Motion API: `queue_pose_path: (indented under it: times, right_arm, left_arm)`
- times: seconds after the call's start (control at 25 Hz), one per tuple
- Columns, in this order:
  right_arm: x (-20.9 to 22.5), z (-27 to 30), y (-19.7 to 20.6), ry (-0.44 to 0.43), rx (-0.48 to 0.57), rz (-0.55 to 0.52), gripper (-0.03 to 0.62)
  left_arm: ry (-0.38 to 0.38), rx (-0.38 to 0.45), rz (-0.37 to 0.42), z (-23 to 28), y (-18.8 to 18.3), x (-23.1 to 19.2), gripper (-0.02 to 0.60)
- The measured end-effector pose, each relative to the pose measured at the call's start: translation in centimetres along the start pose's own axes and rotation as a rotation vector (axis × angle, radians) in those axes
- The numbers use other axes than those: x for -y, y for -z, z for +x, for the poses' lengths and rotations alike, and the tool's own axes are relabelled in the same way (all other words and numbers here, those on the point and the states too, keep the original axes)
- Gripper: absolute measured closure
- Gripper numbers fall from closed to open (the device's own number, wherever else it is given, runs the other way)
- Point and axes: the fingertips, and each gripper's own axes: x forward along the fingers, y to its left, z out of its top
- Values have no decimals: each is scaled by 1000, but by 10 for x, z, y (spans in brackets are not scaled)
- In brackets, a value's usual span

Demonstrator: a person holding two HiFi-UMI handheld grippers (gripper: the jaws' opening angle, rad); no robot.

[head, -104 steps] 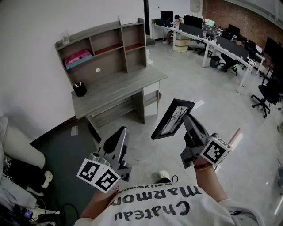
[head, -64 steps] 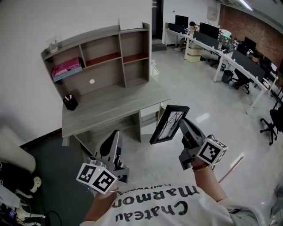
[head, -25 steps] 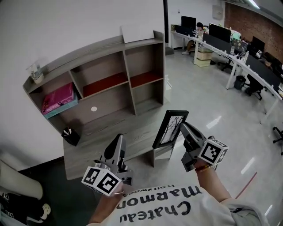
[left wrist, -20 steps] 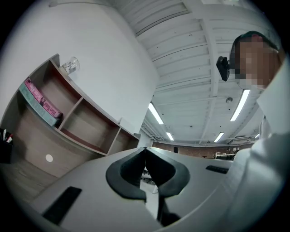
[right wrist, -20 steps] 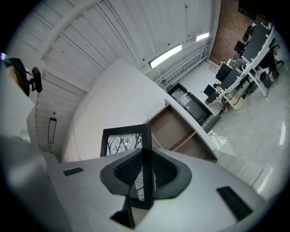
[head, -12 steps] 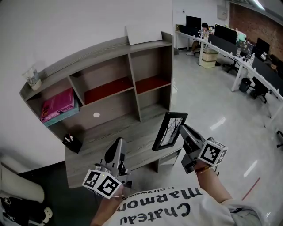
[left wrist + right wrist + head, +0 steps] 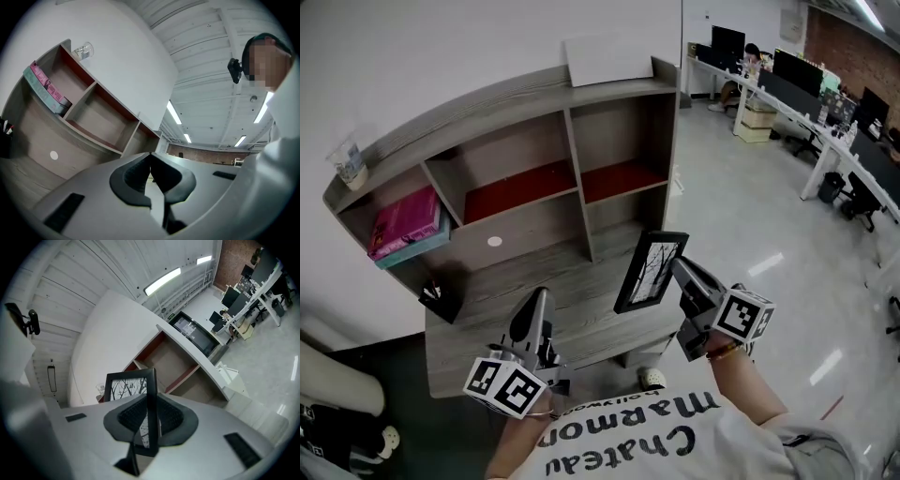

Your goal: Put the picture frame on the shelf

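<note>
A black picture frame (image 7: 650, 270) with a bare-tree print is held upright over the desk's right end, my right gripper (image 7: 679, 272) shut on its right edge. In the right gripper view the picture frame (image 7: 136, 399) stands between the closed jaws. The grey shelf unit (image 7: 525, 159) with red-floored compartments rises behind the desk (image 7: 581, 300), also seen as the shelf unit (image 7: 89, 117) and the shelf unit (image 7: 173, 362). My left gripper (image 7: 538, 305) is shut and holds nothing, hovering above the desk's front; its jaws meet in the left gripper view (image 7: 150, 161).
A pink box (image 7: 405, 225) fills the left compartment. A black pen cup (image 7: 439, 302) sits at the desk's left. A clear cup (image 7: 349, 159) and a white board (image 7: 609, 58) rest on the shelf top. Office desks with monitors (image 7: 806, 84) stand far right.
The view has come closer to the desk and shelf over the frames. The right gripper still holds the picture frame, now over the desk top. The left gripper stays shut.
</note>
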Motion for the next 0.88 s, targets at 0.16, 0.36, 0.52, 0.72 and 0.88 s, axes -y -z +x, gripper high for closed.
queue_pose_path:
  times: [0.16,0.36,0.52,0.72,0.88]
  right_arm:
    - [20,31,-29,-34,-28,-22,523]
    - [43,68,-63,-76,-43,-46,523]
    - [64,93,-84,-108,-57,-59,523]
    - [81,128,-105,-142,-81,-121,522]
    - [83,159,-121,-154,-74,-202,523]
  left_arm:
    - [-6,23,7,36,-2,2,565]
    - [-34,65,43,77,-6,-4,565]
    - [-86,95,43,99,-2,-16,565]
    - [-152,125,38,111,10,-29,565]
    - [-237,136,39,100,14,-43,565]
